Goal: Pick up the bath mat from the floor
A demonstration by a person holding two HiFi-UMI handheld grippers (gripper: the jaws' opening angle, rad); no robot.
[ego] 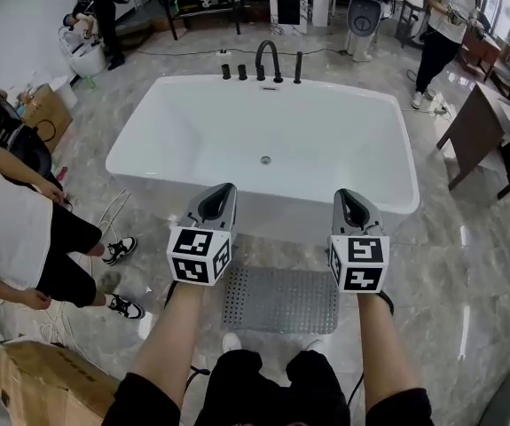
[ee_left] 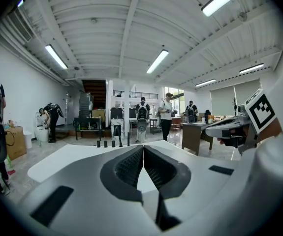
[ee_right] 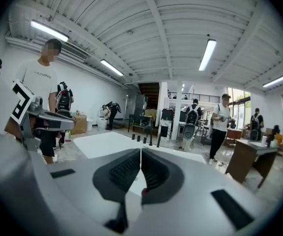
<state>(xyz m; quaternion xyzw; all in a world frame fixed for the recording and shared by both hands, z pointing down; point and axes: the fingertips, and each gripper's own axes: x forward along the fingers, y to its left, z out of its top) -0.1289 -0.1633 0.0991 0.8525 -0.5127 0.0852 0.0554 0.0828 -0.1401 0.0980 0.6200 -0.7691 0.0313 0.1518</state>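
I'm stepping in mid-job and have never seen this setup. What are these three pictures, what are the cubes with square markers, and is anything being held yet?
There is no robot here. A person holds a two-jaw tool in each hand, and the marker cubes are part of those tools.

The head view comes from a camera on the person's head, looking steeply down. It shows the left tool and the right tool held out toward a white bathtub. The grey bath mat lies flat on the marble floor in front of the tub.

The other two pictures come from a camera riding on each tool, looking along its jaws across the tub into the room. In both, the jaws are together with nothing between them. So nothing is held, and the mat is untouched.
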